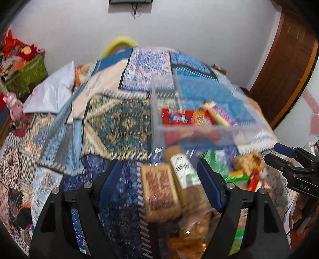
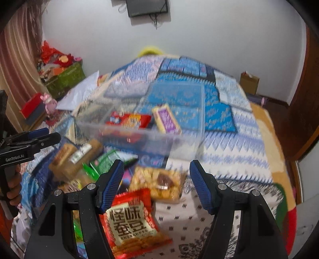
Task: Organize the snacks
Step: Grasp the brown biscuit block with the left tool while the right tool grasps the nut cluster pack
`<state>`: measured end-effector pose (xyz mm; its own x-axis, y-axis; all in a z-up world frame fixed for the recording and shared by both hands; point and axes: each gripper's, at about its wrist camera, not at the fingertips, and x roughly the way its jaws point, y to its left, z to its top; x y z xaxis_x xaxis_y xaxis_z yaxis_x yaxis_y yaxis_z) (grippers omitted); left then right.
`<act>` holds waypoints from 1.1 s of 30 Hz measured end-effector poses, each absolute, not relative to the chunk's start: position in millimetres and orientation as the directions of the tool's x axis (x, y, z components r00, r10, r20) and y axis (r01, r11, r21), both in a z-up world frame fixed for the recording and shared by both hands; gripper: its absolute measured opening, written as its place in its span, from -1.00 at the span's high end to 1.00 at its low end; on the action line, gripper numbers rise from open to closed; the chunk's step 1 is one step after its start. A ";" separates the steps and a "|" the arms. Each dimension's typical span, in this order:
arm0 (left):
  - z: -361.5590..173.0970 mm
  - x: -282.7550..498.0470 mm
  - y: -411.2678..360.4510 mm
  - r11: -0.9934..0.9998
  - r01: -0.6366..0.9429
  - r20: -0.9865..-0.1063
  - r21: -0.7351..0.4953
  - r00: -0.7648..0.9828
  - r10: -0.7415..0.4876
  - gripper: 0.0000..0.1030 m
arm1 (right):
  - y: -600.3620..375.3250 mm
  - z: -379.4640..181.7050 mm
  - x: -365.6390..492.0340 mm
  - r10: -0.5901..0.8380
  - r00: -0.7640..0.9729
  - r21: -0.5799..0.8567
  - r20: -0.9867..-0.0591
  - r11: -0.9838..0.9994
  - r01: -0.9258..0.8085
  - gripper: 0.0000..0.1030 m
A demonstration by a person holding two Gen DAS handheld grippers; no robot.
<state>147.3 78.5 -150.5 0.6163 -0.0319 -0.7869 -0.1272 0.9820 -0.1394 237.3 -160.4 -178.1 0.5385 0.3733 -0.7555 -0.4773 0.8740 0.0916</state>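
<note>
Home bedroom: bed with patchwork quilt (image 2: pixel 229 123), white pillow (image 1: pixel 49 93), curtain (image 2: pixel 18 65), wall-mounted TV (image 2: pixel 147 7), wooden door (image 1: pixel 283 65).

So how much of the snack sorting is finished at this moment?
Just started, it seems. Done: the clear bin already holds a red packet and a purple-labelled bar. In hand: nothing; the left gripper and right gripper are both open. Left: the red bean bag, the clear cracker pack, two brown bars and green packets lie loose on the bedspread.

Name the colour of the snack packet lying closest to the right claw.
Red packet with a cream label; right wrist view shows it best.
</note>
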 end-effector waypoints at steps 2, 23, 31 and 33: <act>-161.2 147.3 81.7 0.980 -0.138 -0.802 -0.147 0.597 -0.036 -0.50 | -158.8 -189.7 239.3 0.358 0.522 0.085 -0.775 0.876 -0.475 -0.27; -201.1 136.8 92.8 0.970 -0.173 -0.837 -0.170 0.544 -0.050 0.02 | -151.6 -221.2 247.0 0.348 0.463 0.116 -0.815 0.881 -0.458 -0.56; -197.8 145.1 83.9 0.978 -0.144 -0.817 -0.153 0.575 -0.043 0.27 | -151.5 -232.0 260.7 0.359 0.422 0.162 -0.833 0.886 -0.434 -0.61; -196.5 144.3 83.3 0.980 -0.140 -0.814 -0.143 0.579 -0.036 0.28 | -151.3 -230.7 261.6 0.360 0.429 0.163 -0.829 0.888 -0.430 -0.54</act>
<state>144.3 83.3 -196.5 0.5794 -0.0360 -0.8142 -0.1401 0.9797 -0.1431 261.6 -151.3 -230.7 0.4287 0.3599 -0.8287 -0.4297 0.8881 0.1634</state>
